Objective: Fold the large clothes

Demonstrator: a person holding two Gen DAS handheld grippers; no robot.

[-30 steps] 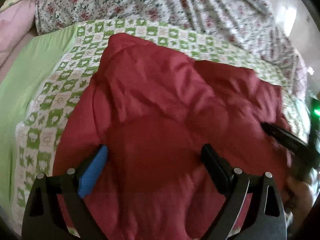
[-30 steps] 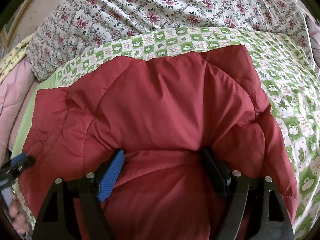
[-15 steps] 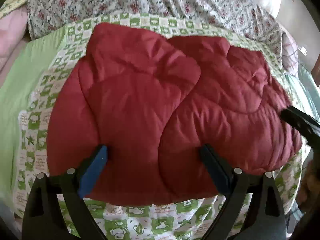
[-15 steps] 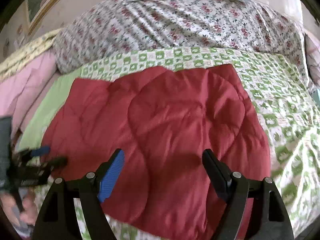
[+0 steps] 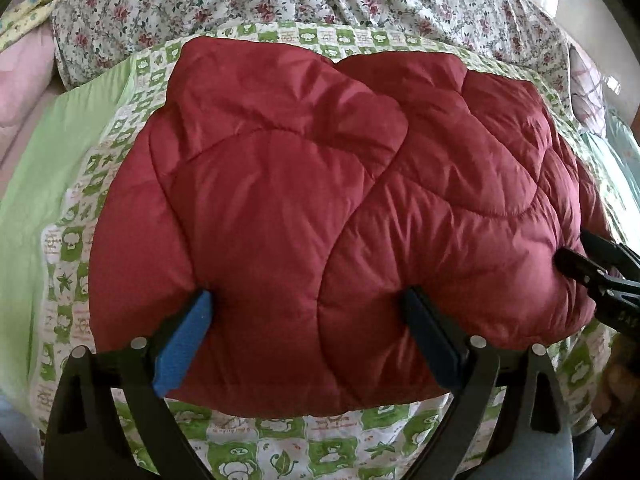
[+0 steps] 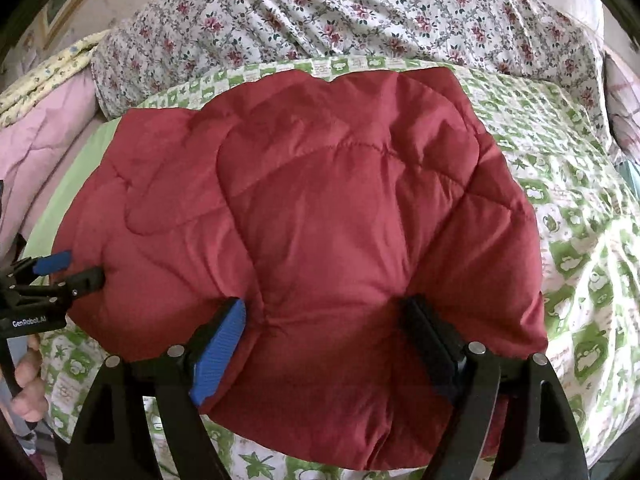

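Note:
A puffy red quilted jacket (image 5: 280,184) lies folded in a thick bundle on the green-and-white checked sheet (image 5: 72,248). My left gripper (image 5: 308,296) straddles the jacket's near edge, its blue pad and black pad dug into the padding on either side of a wide bulge. My right gripper (image 6: 324,304) holds the same jacket (image 6: 340,200) further right in the same way, and the fabric puckers at its pads. Each gripper shows in the other's view: the right gripper (image 5: 592,268) at the jacket's right end, the left gripper (image 6: 68,276) at its left end.
A flowered quilt (image 6: 320,20) is heaped behind the jacket. Pink bedding (image 6: 44,140) and a plain green sheet (image 5: 60,136) lie to the left. A hand (image 6: 28,396) holds the left tool's handle. The checked sheet (image 6: 580,220) runs on to the right.
A second ago the jacket filled both views, raised close to the cameras. It has since come down flat on the sheet and its near edge now shows.

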